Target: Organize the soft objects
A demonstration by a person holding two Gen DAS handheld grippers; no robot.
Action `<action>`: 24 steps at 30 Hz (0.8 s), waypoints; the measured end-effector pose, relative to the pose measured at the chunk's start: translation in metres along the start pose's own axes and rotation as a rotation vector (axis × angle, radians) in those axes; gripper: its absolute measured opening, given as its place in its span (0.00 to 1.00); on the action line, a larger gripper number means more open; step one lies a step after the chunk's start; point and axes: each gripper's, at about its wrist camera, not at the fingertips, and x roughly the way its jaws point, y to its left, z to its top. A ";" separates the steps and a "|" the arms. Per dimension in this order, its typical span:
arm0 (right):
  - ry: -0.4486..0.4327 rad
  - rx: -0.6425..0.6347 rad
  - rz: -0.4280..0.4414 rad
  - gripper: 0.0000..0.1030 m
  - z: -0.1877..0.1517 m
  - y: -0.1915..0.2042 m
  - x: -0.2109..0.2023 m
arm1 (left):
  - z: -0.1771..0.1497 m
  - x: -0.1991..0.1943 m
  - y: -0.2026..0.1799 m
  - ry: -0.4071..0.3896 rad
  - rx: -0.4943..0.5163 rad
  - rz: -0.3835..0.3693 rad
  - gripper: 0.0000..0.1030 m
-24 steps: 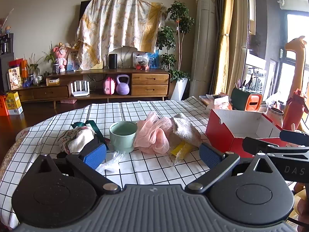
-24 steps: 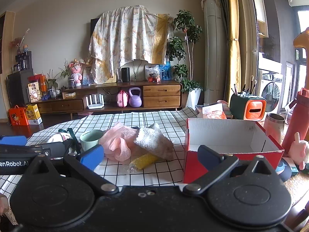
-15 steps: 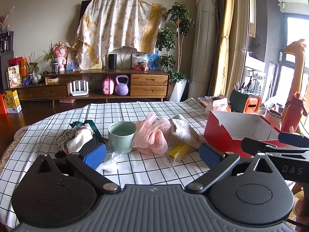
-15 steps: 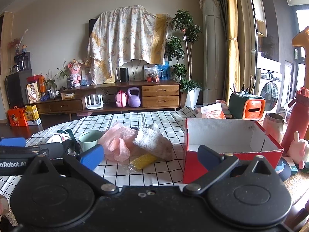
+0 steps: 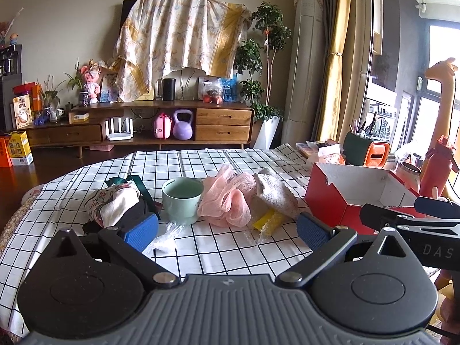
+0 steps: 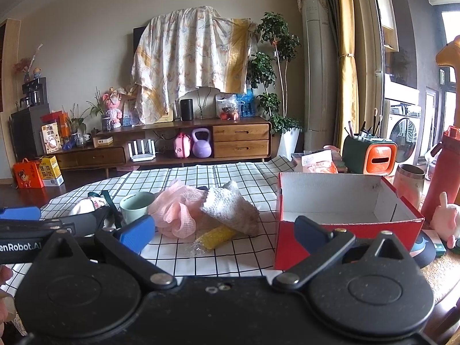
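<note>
Both grippers, left (image 5: 227, 230) and right (image 6: 224, 231), gape empty above the frilly pink mesh pouf (image 5: 230, 198), nubbly white cloth (image 6: 230, 210) and corrugated red cardboard box (image 6: 342, 210).

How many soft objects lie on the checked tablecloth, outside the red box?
4, as far as visible: a patterned cloth bundle left of the green cup, a pink mesh puff right of it, a white towel against the puff, a yellow sponge before them. Others may be hidden underneath.
</note>
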 end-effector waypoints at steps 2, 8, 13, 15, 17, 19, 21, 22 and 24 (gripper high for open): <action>0.001 0.001 0.003 1.00 0.000 0.000 -0.001 | 0.000 0.000 0.000 0.000 0.000 -0.001 1.00; 0.002 0.001 0.005 1.00 0.000 0.000 -0.001 | -0.003 -0.003 0.004 -0.001 -0.003 -0.003 1.00; 0.005 -0.007 0.016 1.00 0.002 0.002 -0.004 | -0.003 -0.006 0.010 -0.011 -0.011 0.003 1.00; 0.006 -0.013 0.024 0.99 0.001 0.006 -0.006 | -0.003 -0.009 0.012 -0.016 -0.016 0.004 1.00; 0.006 -0.014 0.031 0.99 0.002 0.008 -0.007 | -0.003 -0.010 0.014 -0.020 -0.021 0.006 1.00; 0.006 -0.019 0.037 0.98 0.003 0.011 -0.007 | -0.003 -0.010 0.016 -0.024 -0.026 0.006 1.00; 0.008 -0.025 0.042 0.98 0.004 0.014 -0.007 | -0.003 -0.010 0.019 -0.027 -0.033 0.006 1.00; 0.009 -0.026 0.045 0.98 0.004 0.015 -0.007 | -0.003 -0.010 0.020 -0.028 -0.036 0.006 1.00; 0.013 -0.031 0.049 0.98 0.004 0.018 -0.005 | -0.003 -0.008 0.022 -0.028 -0.040 0.007 1.00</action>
